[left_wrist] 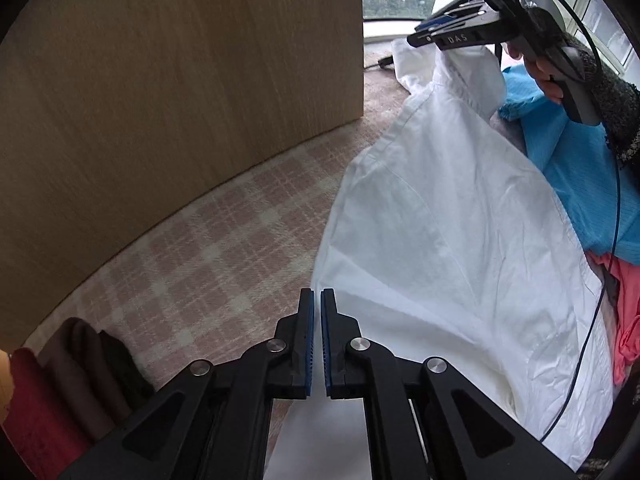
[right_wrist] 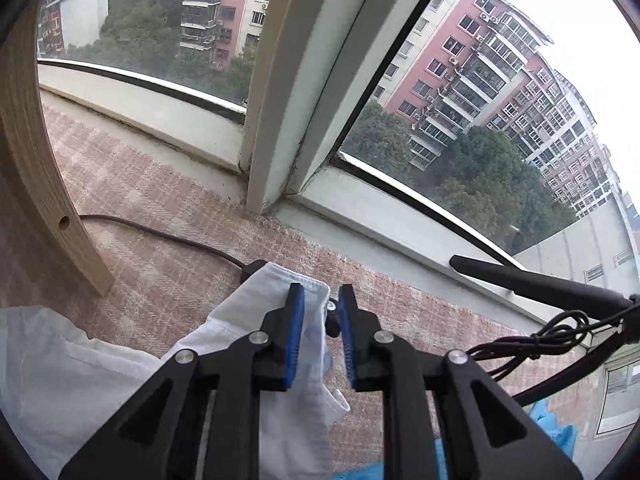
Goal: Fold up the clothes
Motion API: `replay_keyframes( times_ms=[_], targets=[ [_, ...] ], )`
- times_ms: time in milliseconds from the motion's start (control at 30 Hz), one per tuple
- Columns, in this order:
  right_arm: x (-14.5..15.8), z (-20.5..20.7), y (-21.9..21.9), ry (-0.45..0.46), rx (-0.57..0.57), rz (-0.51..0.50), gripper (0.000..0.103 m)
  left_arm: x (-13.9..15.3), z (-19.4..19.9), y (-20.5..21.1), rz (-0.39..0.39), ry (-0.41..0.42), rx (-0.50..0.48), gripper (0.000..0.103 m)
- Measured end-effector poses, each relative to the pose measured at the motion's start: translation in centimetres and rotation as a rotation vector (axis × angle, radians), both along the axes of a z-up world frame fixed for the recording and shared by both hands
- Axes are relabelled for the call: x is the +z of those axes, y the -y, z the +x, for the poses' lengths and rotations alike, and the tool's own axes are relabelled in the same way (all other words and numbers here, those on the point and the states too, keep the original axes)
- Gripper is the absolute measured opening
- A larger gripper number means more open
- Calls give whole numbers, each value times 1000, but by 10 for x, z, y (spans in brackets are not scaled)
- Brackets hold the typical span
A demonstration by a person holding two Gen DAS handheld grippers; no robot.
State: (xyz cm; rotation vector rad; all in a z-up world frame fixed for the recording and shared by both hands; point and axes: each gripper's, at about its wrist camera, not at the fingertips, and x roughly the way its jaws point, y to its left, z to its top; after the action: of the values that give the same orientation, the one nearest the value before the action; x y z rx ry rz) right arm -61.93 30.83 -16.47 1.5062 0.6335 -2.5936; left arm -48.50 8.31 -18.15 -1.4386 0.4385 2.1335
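A white shirt (left_wrist: 448, 240) lies spread on the pink plaid cover (left_wrist: 192, 264), reaching from my left gripper up toward the window. My left gripper (left_wrist: 317, 300) is shut on the shirt's near edge. My right gripper (left_wrist: 436, 34) sits at the shirt's far end, by the collar. In the right wrist view the right gripper (right_wrist: 320, 300) is open, its jaws apart, with the white collar cloth (right_wrist: 280, 344) lying against the left pad and between the jaws.
A wooden panel (left_wrist: 180, 80) stands left of the shirt. A blue garment (left_wrist: 580, 184) and a pink one (left_wrist: 628, 312) lie to the right. Folded dark red and brown clothes (left_wrist: 60, 392) sit at lower left. A black cable (right_wrist: 160, 232) runs along the window sill (right_wrist: 360, 208).
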Motion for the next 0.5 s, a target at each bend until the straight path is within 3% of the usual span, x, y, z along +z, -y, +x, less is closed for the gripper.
replay_keyframes(
  times_ms=[133, 233, 367, 500],
  targets=[
    [46, 35, -6, -83, 30, -29, 37, 51, 33, 44, 9, -71, 66, 7],
    [65, 83, 1, -48, 131, -138, 37, 78, 66, 79, -16, -109, 146, 15],
    [45, 162, 25, 110, 275, -305, 37, 97, 142, 145, -45, -110, 288, 16],
    [-8, 213, 63, 232, 333, -292, 36, 98, 213, 197, -81, -90, 432, 17]
  ],
)
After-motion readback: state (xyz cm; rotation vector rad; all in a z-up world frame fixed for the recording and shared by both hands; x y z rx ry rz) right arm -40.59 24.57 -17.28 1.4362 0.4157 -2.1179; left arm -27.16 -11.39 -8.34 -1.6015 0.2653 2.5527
